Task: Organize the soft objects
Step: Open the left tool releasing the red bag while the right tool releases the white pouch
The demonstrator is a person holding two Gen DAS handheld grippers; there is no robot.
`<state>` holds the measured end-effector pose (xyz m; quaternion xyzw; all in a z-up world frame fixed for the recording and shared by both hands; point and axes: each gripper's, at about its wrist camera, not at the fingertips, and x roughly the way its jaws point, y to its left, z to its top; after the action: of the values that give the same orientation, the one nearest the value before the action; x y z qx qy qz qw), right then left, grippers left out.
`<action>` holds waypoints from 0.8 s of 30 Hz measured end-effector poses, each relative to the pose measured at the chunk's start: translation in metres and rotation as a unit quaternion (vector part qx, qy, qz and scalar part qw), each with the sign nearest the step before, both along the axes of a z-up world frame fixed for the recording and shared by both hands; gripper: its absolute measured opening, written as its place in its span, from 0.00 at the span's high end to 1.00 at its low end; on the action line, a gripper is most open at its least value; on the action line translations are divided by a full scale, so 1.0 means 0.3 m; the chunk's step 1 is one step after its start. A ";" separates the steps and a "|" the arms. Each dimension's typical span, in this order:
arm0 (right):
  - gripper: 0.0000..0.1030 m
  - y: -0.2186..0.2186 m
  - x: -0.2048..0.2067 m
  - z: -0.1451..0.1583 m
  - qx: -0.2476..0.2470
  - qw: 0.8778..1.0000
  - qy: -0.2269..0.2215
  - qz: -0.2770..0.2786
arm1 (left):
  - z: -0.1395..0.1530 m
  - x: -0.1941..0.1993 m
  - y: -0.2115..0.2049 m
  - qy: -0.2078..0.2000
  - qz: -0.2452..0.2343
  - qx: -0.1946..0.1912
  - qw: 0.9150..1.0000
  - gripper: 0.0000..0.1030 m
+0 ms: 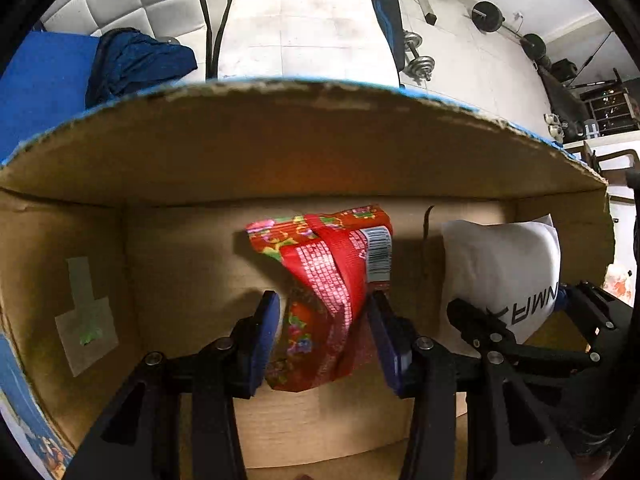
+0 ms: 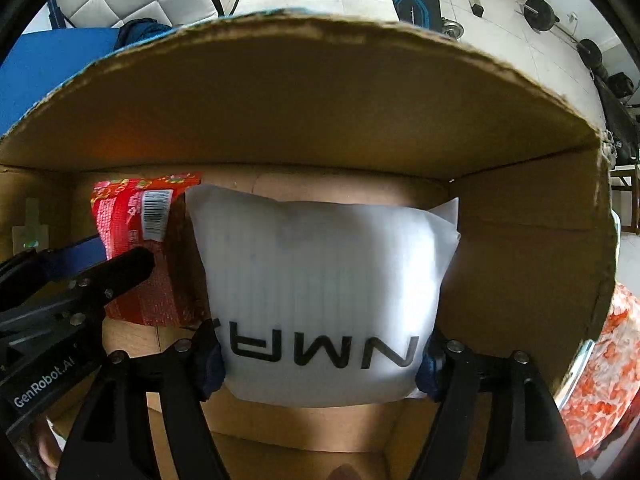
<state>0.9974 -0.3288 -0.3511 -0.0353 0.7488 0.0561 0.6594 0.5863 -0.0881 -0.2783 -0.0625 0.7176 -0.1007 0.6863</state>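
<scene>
Both grippers reach into an open cardboard box [image 1: 280, 152]. My left gripper [image 1: 324, 340] has its blue-padded jaws on either side of a red printed snack packet [image 1: 332, 280], which hangs crumpled between them; the packet also shows in the right wrist view [image 2: 136, 232]. My right gripper [image 2: 320, 356] is shut on a white soft pouch with black lettering [image 2: 320, 280], squeezed at its lower sides. The pouch also shows at the right of the left wrist view [image 1: 504, 268], with the right gripper [image 1: 516, 320] on it.
The box's far flap [image 2: 304, 92] stands up ahead of both grippers. A taped label [image 1: 86, 320] is on the box's left wall. Beyond lie a blue mat [image 1: 40, 80], dark blue cloth [image 1: 136, 60], dumbbells [image 1: 418, 56] and an orange-patterned fabric [image 2: 600, 376] at right.
</scene>
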 end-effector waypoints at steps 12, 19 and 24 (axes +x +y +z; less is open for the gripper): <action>0.00 0.061 0.116 0.173 0.017 0.999 -0.039 0.004 | 0.129 -0.102 0.038 -0.045 0.024 0.007 0.999 0.06; 0.00 0.012 -0.014 0.282 0.031 0.997 -0.071 -0.031 | 0.193 -0.193 0.091 -0.077 0.046 -0.003 0.996 0.05; 0.00 -0.011 -0.165 0.370 0.031 0.994 -0.099 -0.035 | 0.272 -0.316 0.121 -0.100 0.048 0.009 0.994 0.05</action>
<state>0.9478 -0.3320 -0.2402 0.0060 0.6786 0.0530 0.7326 0.4915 -0.0518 -0.1967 -0.0806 0.6422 -0.0673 0.7593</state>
